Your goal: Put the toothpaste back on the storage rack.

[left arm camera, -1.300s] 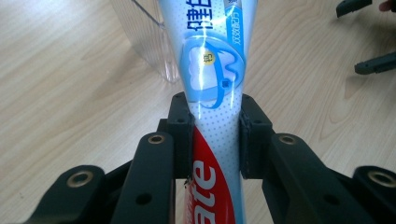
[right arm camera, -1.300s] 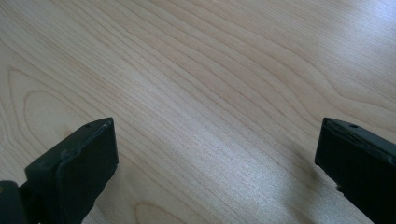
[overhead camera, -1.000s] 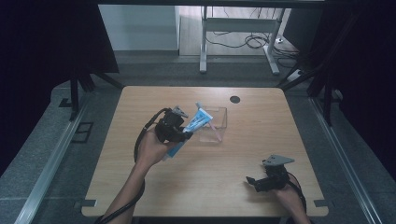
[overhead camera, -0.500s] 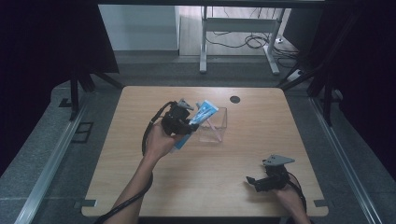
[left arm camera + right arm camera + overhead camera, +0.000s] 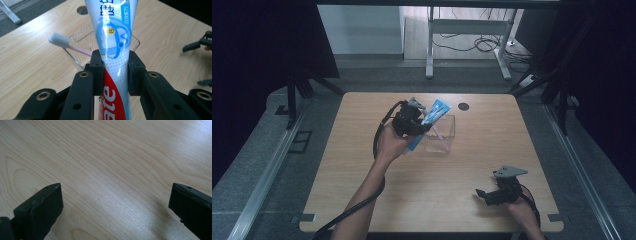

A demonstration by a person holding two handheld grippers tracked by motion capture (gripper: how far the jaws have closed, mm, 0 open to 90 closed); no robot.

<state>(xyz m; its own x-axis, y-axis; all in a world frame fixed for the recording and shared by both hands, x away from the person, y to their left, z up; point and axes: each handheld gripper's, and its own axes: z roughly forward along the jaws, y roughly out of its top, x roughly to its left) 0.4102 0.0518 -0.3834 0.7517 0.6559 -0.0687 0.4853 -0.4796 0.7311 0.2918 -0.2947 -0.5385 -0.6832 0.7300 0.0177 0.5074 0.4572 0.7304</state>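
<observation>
Toothpaste tube pinched mid-body, heading for the clear box

Our left gripper (image 5: 115, 72) has its jaws closed partway on the toothpaste tube (image 5: 113, 37); it looks light, soft and glossy, so we'd grip low on the fuller part. Just beyond the jaws stands the clear box (image 5: 80, 37) holding a pink toothbrush (image 5: 60, 40). Our right gripper (image 5: 116, 207) rests wide open over bare counter (image 5: 112, 157).

A container (image 5: 441, 134) is placed mid-worktop (image 5: 362, 200), with a toothbrush (image 5: 65, 43) in it. A toothpaste tube (image 5: 430, 119) is positioned at its left edge. A hole (image 5: 463, 106) is located behind it.
</observation>
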